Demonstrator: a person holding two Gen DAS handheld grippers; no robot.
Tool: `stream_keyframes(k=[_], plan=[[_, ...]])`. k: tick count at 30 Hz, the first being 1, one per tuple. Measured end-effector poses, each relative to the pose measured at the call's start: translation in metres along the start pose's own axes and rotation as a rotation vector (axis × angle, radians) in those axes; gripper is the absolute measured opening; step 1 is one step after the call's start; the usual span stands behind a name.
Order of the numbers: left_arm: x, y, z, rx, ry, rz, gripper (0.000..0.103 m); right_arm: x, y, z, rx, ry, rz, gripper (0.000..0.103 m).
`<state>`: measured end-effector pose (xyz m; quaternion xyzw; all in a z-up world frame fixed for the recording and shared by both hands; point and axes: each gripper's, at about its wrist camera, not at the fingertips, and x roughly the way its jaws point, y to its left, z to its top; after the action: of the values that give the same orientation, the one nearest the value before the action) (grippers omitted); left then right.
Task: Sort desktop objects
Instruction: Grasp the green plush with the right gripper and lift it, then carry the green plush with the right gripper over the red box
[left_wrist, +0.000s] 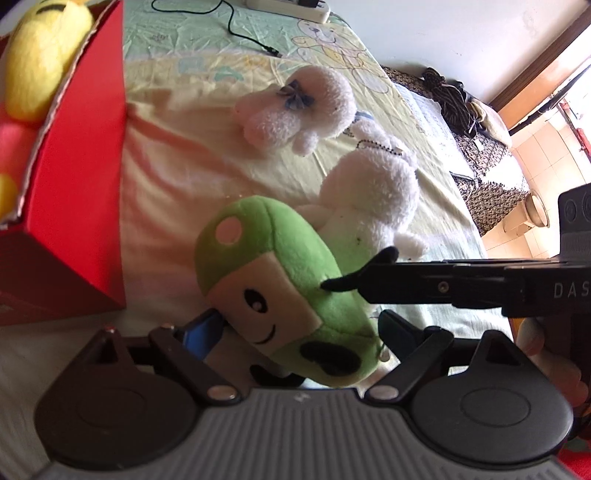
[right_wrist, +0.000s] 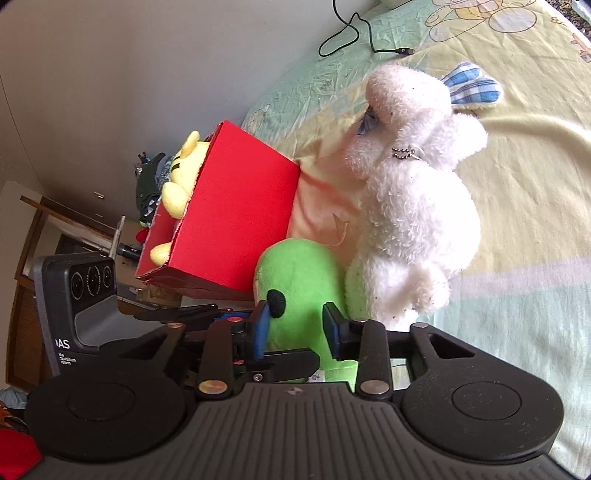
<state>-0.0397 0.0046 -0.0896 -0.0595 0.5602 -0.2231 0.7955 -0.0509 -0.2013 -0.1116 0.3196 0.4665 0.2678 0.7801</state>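
Green plush fills the space between both tools: the green mushroom toy (left_wrist: 280, 291) lies on the cartoon-print bedsheet (left_wrist: 192, 155) with its face toward the left wrist camera. The left gripper (left_wrist: 299, 332) has its jaws spread to either side of the toy's lower body, a blue pad showing on one finger; whether the pads actually press the plush cannot be told. The right gripper (right_wrist: 299, 328) also straddles the toy, its blue-padded fingers (right_wrist: 260, 325) standing apart on each side of the green cap, and in the left view its black fingertips lie against the green plush. A white fluffy plush animal (right_wrist: 413, 206) with blue checked ears lies just beside the green toy, touching it. The red cardboard box (right_wrist: 236, 206) stands near on the sheet, a yellow plush toy (left_wrist: 40, 55) poking over its rim. A black cable (left_wrist: 240, 29) trails across the far end of the bed.
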Motion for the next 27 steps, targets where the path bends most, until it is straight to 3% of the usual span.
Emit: stream_keyframes(k=[9,20,27], plan=[[-0.008,-0.003,-0.005,0.021,-0.017,-0.003,0.087,0.012,0.000,-0.007,0.024,0.043,0.027,0.042],[-0.044,0.000,-0.029,0.151,-0.014,0.023,0.087,0.022,0.028,-0.026,0.022,0.151,0.118,0.042],[-0.091,0.015,-0.032,0.202,-0.065,-0.039,0.087,0.014,0.068,-0.032,0.002,0.102,0.144,0.041]])
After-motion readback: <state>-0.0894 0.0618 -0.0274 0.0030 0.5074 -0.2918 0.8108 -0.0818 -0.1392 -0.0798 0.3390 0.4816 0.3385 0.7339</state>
